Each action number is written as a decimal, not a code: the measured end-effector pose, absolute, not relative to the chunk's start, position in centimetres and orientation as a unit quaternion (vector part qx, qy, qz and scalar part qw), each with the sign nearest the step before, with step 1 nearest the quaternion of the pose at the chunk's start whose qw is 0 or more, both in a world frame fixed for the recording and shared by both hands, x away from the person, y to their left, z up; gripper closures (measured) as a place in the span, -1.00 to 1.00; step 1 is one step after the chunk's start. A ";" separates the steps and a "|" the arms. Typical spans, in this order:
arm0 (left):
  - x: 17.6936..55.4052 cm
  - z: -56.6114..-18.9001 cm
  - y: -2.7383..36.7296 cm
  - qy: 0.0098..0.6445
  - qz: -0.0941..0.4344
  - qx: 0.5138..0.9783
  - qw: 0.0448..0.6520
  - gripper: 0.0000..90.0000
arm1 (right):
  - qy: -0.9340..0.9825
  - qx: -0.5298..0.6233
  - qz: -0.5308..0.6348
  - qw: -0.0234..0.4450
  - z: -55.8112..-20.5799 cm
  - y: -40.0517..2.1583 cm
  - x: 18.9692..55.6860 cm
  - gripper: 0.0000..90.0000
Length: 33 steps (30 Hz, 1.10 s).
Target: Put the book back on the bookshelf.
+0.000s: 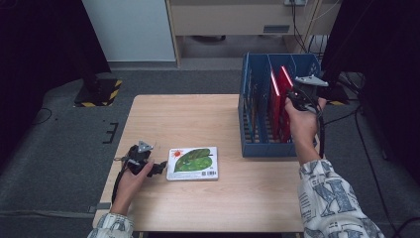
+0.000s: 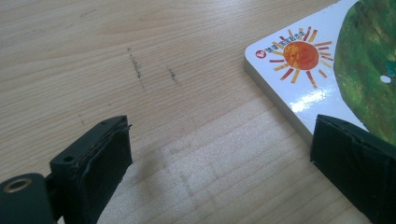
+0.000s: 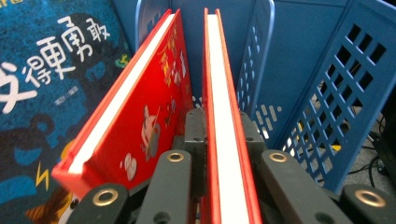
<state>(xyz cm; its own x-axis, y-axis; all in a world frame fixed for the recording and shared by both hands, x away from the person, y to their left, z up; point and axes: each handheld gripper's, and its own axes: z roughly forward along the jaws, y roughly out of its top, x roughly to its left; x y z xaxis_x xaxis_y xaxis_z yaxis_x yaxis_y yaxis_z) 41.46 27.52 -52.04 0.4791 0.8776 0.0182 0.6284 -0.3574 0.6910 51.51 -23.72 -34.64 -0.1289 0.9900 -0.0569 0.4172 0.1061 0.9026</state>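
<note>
Right gripper clamped on red book; left gripper wide beside leaf book.

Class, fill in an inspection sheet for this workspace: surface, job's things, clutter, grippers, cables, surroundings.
Surface: wooden table, light scuffs near the left gripper.
Job's things: leaf book flat on the table; blue rack at the right holding two red books, a blue book beside them.
Clutter: nothing seen.
Grippers: left gripper open, low by the leaf book's corner; right gripper shut on the right-hand red book, upright in the rack.
Cables: one trails from each gripper; more lie on the floor at the right.
Surroundings: grey carpet, hazard-striped base, cabinet behind.
</note>
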 end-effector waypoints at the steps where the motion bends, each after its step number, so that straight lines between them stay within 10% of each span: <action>1: 41.5 -52.1 27.5 0.471 0.197 0.800 0.316 -0.89 | 0.644 0.547 0.385 0.372 -34.6 -23.7 51.7 0.76; 33: 41.4 -52.0 27.5 0.470 0.195 0.799 0.320 -0.89 | 0.650 0.555 0.367 0.367 -35.2 -23.2 55.5 0.76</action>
<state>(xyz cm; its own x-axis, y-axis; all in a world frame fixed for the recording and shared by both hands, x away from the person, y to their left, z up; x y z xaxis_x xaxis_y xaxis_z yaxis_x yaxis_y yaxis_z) 41.44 27.52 -52.01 0.4816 0.8763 0.0104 0.6261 -0.3524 0.6955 55.55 -23.16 -35.23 -0.1133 0.9911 -0.0693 0.4518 0.1135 0.8849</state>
